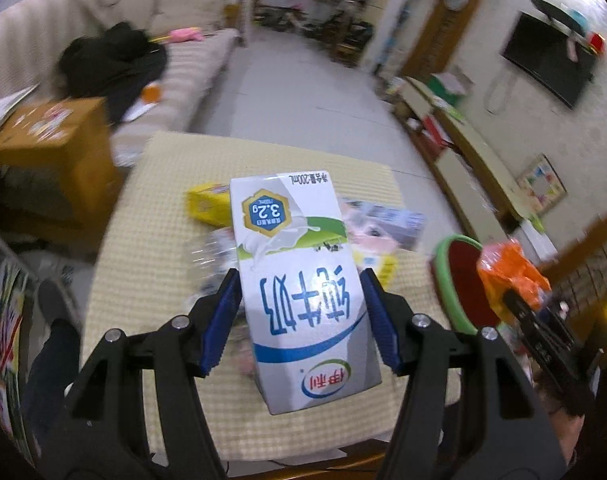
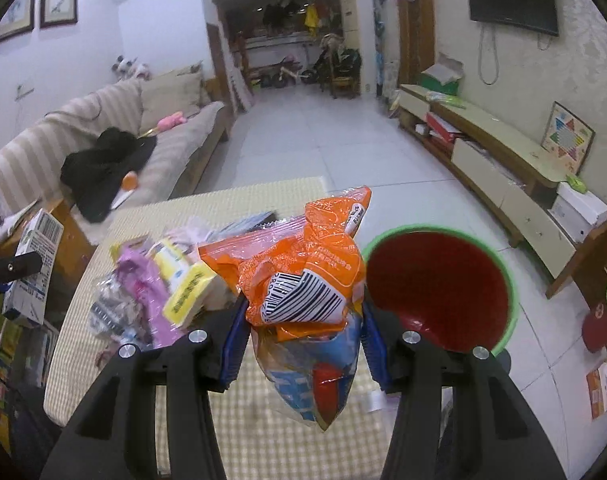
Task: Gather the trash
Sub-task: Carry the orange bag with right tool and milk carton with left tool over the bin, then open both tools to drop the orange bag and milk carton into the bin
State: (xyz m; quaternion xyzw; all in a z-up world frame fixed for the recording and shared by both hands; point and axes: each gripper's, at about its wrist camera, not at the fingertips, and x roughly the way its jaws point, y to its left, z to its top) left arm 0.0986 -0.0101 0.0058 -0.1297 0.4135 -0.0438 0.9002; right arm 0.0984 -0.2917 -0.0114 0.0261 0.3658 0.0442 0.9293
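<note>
From the left wrist camera, the left gripper (image 1: 301, 320) holds a white rectangular milk carton with blue and green print (image 1: 299, 280), its blue-padded fingers (image 1: 223, 320) pressed against the carton's two long sides. The carton is lifted above the tabletop covered with a yellow checked cloth (image 1: 151, 216); its long axis runs straight away from the camera and its print reads upside down. Beyond it on the cloth lies a loose heap of wrappers, with a small yellow box (image 1: 207, 204) at the far left of the heap. Off to the right stands a round bin with a green rim and red inside (image 1: 459, 280), and the right gripper carries its orange bag in front of it.

From the right wrist camera, the right gripper (image 2: 303, 336) is clamped on a crumpled orange plastic snack bag (image 2: 303, 268), barcode facing the lens. The bag's long axis runs away from the camera, orange end up and forward, blue end hanging down between the fingers (image 2: 233, 344). It hangs over the tabletop's right part, just left of the bin's (image 2: 511, 300) open mouth. At the far left the milk carton (image 2: 35, 264) shows side-on.
</note>
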